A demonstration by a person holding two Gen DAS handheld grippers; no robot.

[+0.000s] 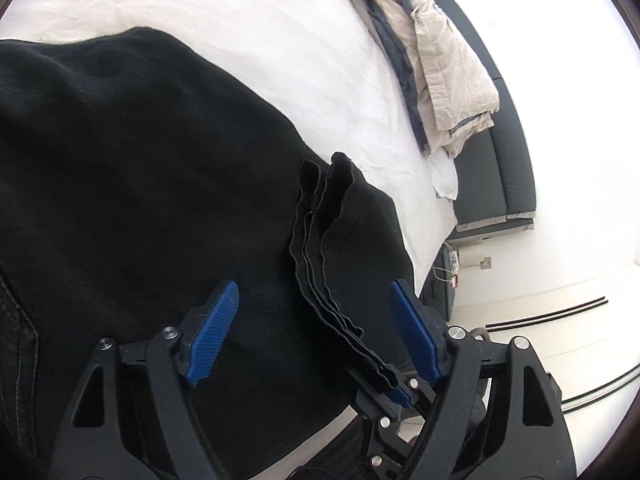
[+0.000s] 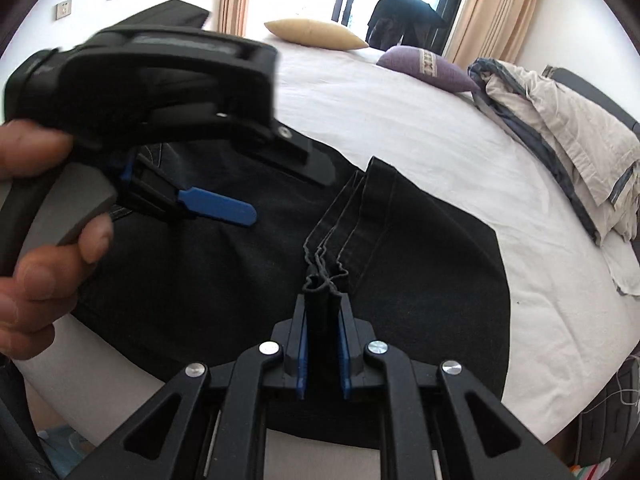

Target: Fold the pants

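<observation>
Black pants (image 1: 140,160) lie folded over on a white bed (image 1: 260,40). Their stacked leg hems (image 1: 320,240) run as a wavy ridge across the top layer. My left gripper (image 1: 314,288) stands open astride that ridge, and its blue pads (image 1: 212,332) do not touch the cloth. In the right wrist view my right gripper (image 2: 323,300) is shut on the near end of the hems (image 2: 344,216), pinching the bunched layers upright over the pants (image 2: 420,280). The same grip shows low in the left wrist view, right gripper (image 1: 394,384). A hand (image 2: 32,200) holds the left gripper (image 2: 288,196) just left of the hems.
A folded beige and grey-blue duvet (image 2: 560,140) lies along the bed's right side. A purple pillow (image 2: 428,66) and a tan pillow (image 2: 316,34) sit at the head. A dark padded bed frame (image 1: 504,140) borders the mattress, and white floor (image 1: 560,280) lies beyond.
</observation>
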